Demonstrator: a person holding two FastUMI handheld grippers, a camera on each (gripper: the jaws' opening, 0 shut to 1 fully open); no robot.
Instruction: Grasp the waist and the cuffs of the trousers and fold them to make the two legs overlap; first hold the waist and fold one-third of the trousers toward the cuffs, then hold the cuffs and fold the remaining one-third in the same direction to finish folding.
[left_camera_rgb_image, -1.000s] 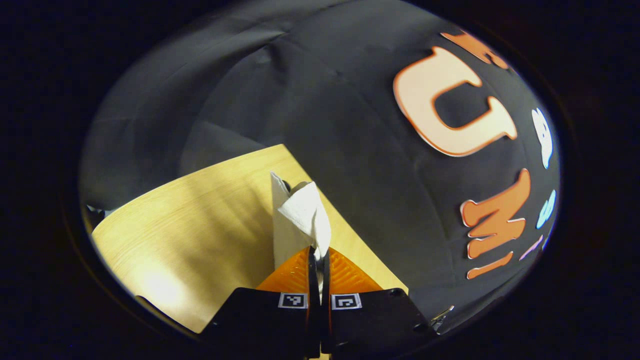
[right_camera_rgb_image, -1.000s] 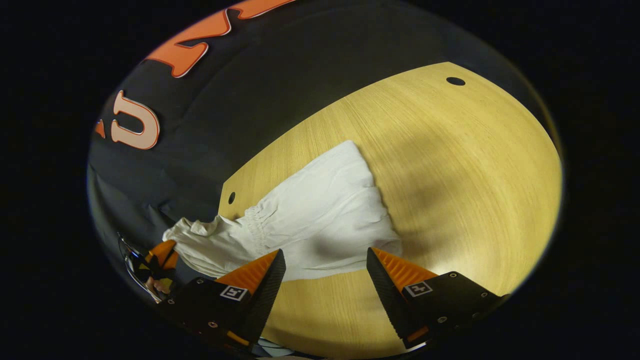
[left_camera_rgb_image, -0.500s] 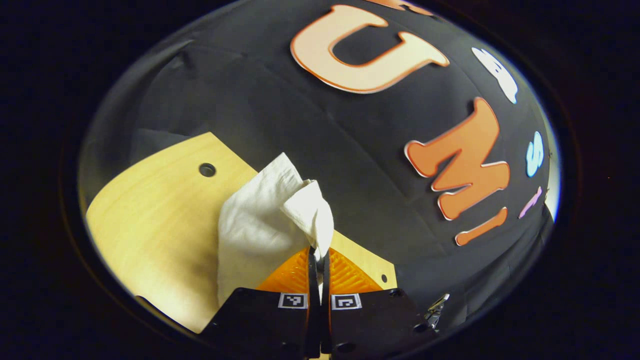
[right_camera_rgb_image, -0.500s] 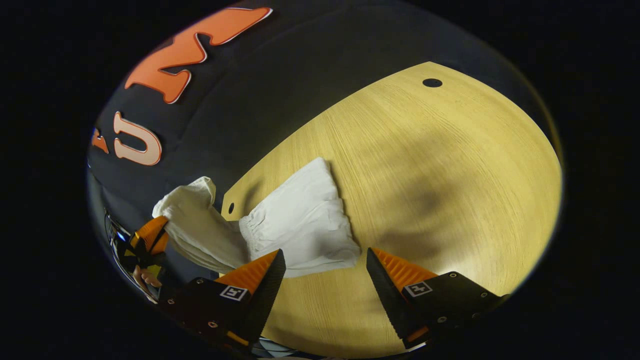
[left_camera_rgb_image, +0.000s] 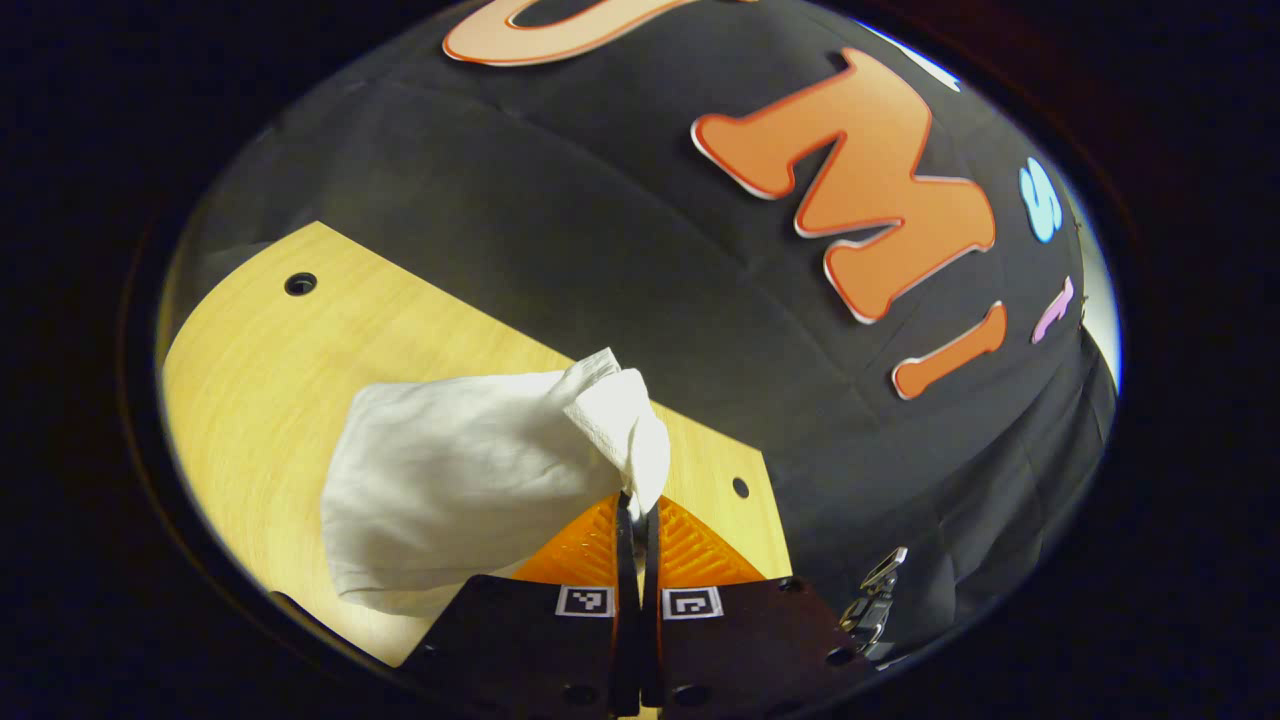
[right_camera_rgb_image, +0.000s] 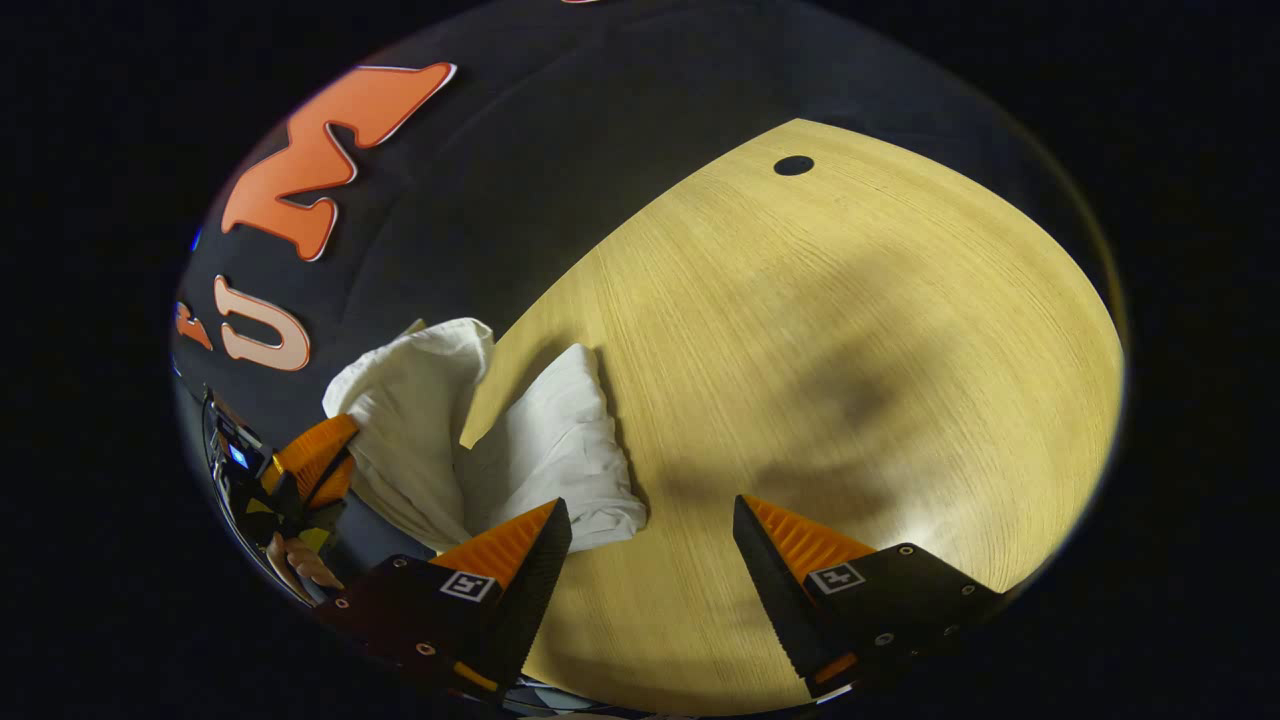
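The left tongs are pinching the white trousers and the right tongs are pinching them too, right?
Not quite. The left tongs are pinching the white trousers, but the right tongs are open, with bare table between them, as the right gripper view shows.

Your left gripper view sits close along its tongs (left_camera_rgb_image: 637, 505); your right looks down wider; both share the tabletop (right_camera_rgb_image: 850, 330) and trousers (left_camera_rgb_image: 450, 490).

One pr white trousers (left_camera_rgb_image: 450, 490), one wood table (right_camera_rgb_image: 850, 330) w/ two holes, two tongs.
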